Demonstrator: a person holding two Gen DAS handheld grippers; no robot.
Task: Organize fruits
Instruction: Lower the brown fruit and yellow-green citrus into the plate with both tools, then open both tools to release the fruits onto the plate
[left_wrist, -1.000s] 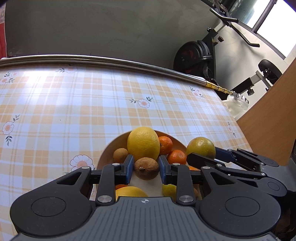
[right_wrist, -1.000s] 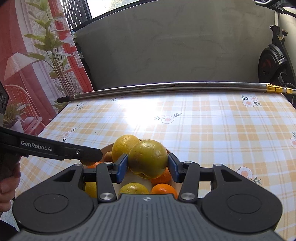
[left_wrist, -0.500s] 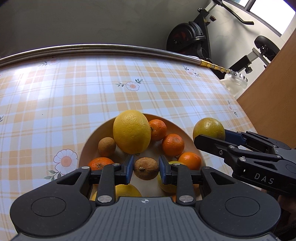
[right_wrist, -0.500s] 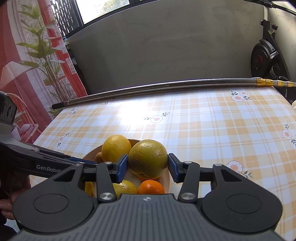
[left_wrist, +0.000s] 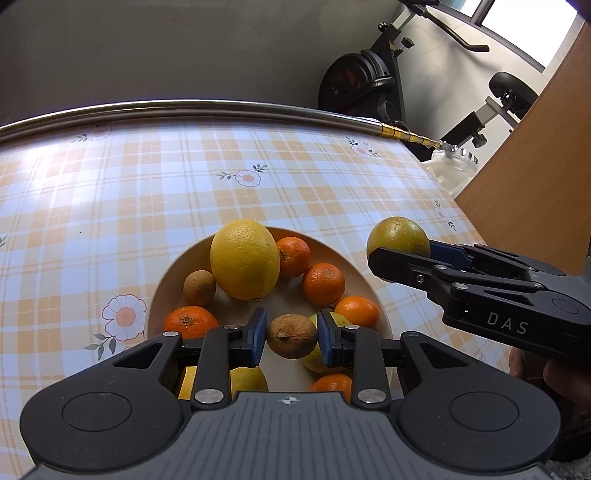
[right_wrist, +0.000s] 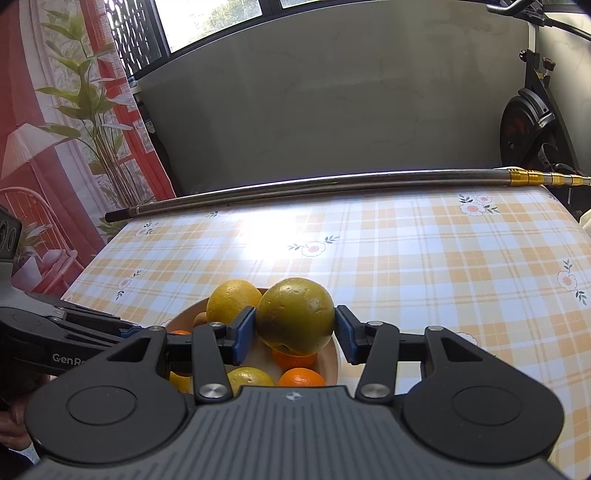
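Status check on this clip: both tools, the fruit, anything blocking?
Left tool shut on small brown fruit. Right tool shut on yellow-green citrus. Both above fruit bowl. Nothing blocking.

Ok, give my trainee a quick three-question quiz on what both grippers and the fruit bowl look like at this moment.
1. True or false: the left gripper is shut on a small brown fruit.
2. What does the right gripper hold?
A. a small orange
B. a large yellow-green citrus
C. nothing
3. Fill in: in the left wrist view, the largest fruit lying in the bowl is a ____ citrus.

Key: 1 true. 2 B, clamped between both pads, above the bowl's edge. 3 yellow; small oranges and another small brown fruit lie around it.
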